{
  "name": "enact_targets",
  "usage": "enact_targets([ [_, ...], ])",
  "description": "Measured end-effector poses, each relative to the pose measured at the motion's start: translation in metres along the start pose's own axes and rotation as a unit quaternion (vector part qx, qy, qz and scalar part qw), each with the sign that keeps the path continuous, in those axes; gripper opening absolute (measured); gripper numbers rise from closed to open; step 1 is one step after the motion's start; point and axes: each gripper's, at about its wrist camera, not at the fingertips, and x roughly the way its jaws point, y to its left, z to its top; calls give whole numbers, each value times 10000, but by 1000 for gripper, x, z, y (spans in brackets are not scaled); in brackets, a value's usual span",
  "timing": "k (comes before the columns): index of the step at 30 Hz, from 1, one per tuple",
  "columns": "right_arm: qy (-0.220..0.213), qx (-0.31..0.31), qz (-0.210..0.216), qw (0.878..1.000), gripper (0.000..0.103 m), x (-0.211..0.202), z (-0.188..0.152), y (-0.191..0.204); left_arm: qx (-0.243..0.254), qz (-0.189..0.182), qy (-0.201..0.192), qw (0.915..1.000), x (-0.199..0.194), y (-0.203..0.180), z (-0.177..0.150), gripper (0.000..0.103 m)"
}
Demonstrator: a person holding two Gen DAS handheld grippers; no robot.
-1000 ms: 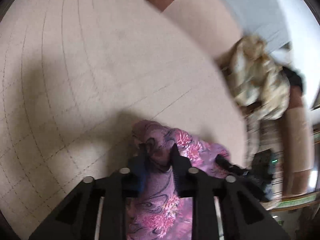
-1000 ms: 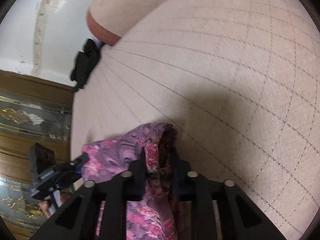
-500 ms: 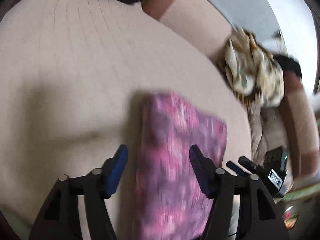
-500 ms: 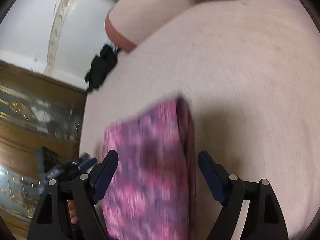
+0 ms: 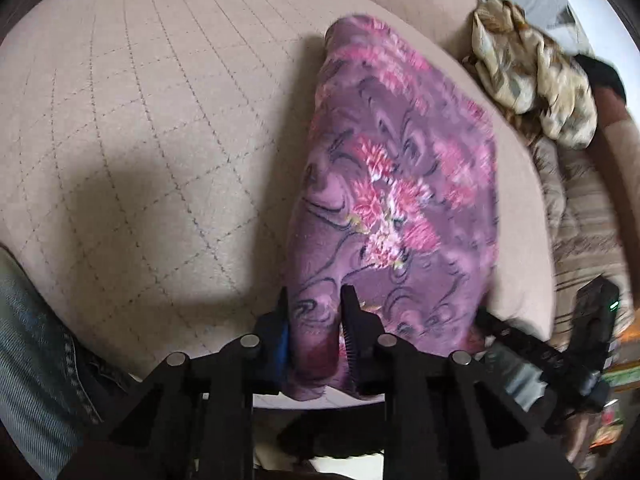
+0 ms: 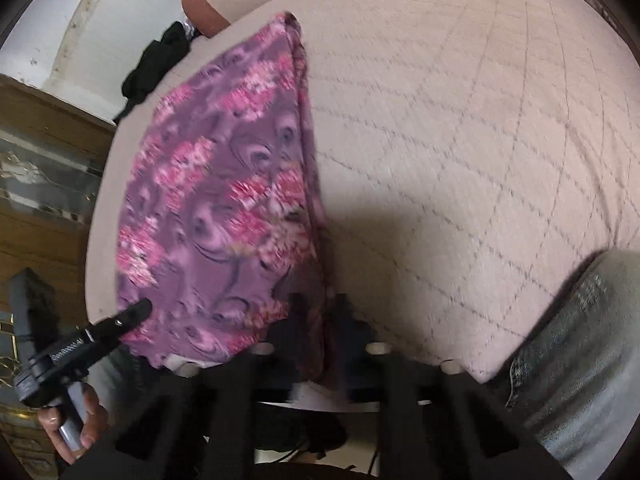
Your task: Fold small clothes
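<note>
A purple garment with pink flowers [image 5: 400,184] lies stretched on the quilted beige cushion [image 5: 140,120], reaching away from me. My left gripper [image 5: 314,300] is shut on the garment's near left corner at the cushion's front edge. In the right wrist view the same garment [image 6: 224,200] shows, and my right gripper [image 6: 320,304] is shut on its near right corner. The other gripper's finger [image 6: 128,316] shows at the garment's near left edge there.
A crumpled beige patterned cloth [image 5: 528,68] lies on the far right of the sofa, above striped fabric [image 5: 584,216]. A black garment [image 6: 156,64] lies at the cushion's far left edge. My jeans-clad legs [image 5: 36,348] [image 6: 580,352] flank the cushion's front.
Both grippers let go of the bunched garment and opened, then drew back toward the front edge. They are now shut on the near corners, with the garment spread out long.
</note>
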Motion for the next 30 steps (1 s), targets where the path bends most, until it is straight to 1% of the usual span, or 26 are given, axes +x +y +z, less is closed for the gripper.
enact_targets([
  [2,-43,61,80,9999,14,1,-3,-7,26,60,-57,10000,-8,-2,-2,27],
  [3,-59,119,133,9998,17,-1,-4,-8,72,142,-65,9999,-14,-4,-4,29],
  [4,-89,173,207,9996,17,-8,-6,-9,122,222,-135,9996,-21,-4,-9,32],
  [5,-140,183,235,9995,21,-17,-10,-10,221,340,-247,9989,-30,-5,-14,38],
  [6,-234,158,273,9992,38,-30,-16,-11,326,533,-354,9974,-39,-8,-20,43],
  [7,-326,125,244,9991,50,-43,-20,-8,397,733,-455,9955,-47,-11,-26,55],
  [8,-445,86,141,9989,72,-58,-25,-5,443,845,-546,9939,-54,-14,-31,63],
  [9,-570,33,62,9983,81,-70,-31,-2,510,908,-674,9923,-64,-19,-38,64],
  [10,-715,-50,4,9974,81,-85,-36,3,636,960,-860,9896,-79,-26,-48,64],
  [12,-970,-275,-53,9949,83,-114,-49,18,839,1075,-1076,9848,-98,-41,-57,68],
  [14,-1102,-448,-191,9927,85,-136,-58,35,1065,1180,-1370,9777,-126,-60,-68,75],
  [15,-1183,-525,-230,9913,85,-149,-64,44,1153,1202,-1545,9739,-141,-69,-72,77],
  [17,-1400,-667,-122,9878,85,-172,-75,59,1250,1287,-1817,9668,-165,-86,-77,85],
  [20,-1771,-929,-197,9796,86,-209,-95,82,1353,1513,-2177,9547,-197,-107,-82,85],
  [23,-1968,-1329,-401,9706,86,-237,-109,103,1472,1678,-2439,9438,-225,-122,-90,85],
  [26,-2176,-1532,-595,9621,86,-262,-122,118,1531,1719,-2580,9383,-246,-130,-99,85],
  [30,-2399,-1624,-597,9553,86,-290,-134,130,1527,1871,-2732,9312,-267,-136,-108,85],
])
